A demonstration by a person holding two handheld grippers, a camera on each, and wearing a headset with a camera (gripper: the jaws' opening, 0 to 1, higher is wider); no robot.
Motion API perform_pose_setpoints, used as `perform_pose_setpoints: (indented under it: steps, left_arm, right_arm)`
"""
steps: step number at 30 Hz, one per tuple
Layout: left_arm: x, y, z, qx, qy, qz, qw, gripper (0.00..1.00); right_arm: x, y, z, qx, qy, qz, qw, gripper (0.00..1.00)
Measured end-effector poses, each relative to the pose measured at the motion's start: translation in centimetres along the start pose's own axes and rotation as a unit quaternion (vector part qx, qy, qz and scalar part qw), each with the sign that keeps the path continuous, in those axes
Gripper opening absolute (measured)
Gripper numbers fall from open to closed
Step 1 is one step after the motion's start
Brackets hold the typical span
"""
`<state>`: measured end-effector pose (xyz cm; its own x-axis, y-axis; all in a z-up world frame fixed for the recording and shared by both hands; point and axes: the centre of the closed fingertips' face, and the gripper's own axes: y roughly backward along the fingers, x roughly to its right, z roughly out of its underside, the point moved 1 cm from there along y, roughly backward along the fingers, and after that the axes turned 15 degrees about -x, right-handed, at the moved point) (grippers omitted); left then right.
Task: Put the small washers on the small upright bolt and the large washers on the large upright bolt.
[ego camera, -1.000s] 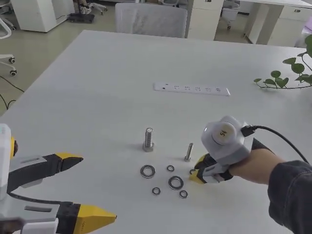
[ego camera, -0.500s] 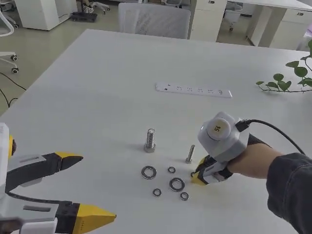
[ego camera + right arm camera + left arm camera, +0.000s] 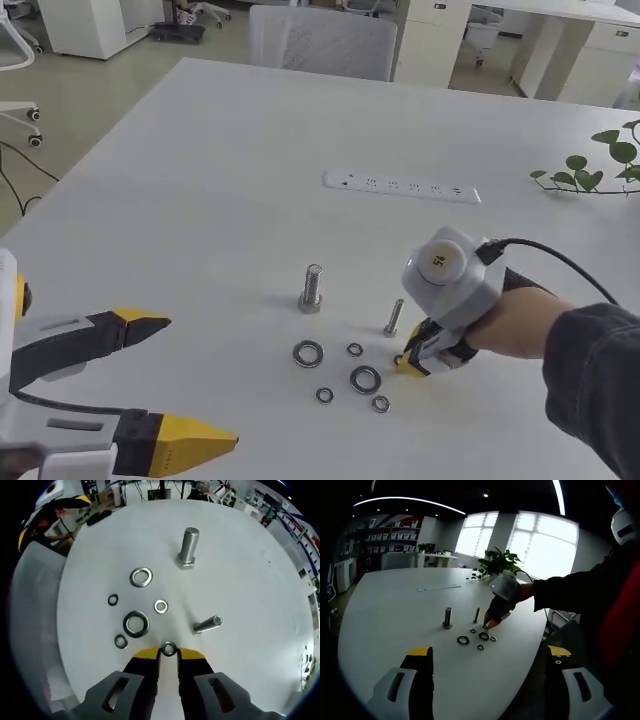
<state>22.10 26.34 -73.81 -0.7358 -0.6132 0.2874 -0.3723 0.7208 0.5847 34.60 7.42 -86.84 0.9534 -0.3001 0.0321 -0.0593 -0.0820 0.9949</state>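
Right gripper view: small washer nipped at the tips

The right gripper [image 3: 169,654] has its jaws drawn nearly together, yellow tips pinching the nipped small washer [image 3: 169,648] right at table level. Can't tell if the washer is touching the white table [image 3: 95,545].

From the tips:
- The near large washer [image 3: 136,624] is at 10 o'clock, close by.
- The low small washer [image 3: 120,641] is at 9, just beside that large one.
- The mid small washer [image 3: 161,606] is at 12.
- The small bolt [image 3: 207,624] is at 2, near but apart from the tips.

Further out:
- The left small washer [image 3: 113,599] is at 10.
- The far large washer [image 3: 141,577] is at 11.
- The large bolt [image 3: 187,547] is at approx 12–1.

Loose washers all lie flat, apart from both bolts.

In the head view both bolts stand upright, heads down, w/ the large one at 9–10 o'clock of the small one. The power strip [image 3: 400,186] lies beyond them at 12, and the plant [image 3: 590,170] is at 2.

The left gripper [image 3: 489,652] has its jaws spread wide. It sits low at 8 o'clock in the head view, well apart from the parts.
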Motion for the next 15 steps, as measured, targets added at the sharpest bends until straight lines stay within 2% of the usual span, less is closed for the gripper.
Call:
perform_pose_setpoints:
  steps: [15]
  left_arm:
    - [-0.09,0.08,0.09,0.003,0.004,-0.002,1.0000,0.92]
  right_arm:
    - [-0.38,0.09,0.01,-0.002,0.010,-0.001,0.9999,0.15]
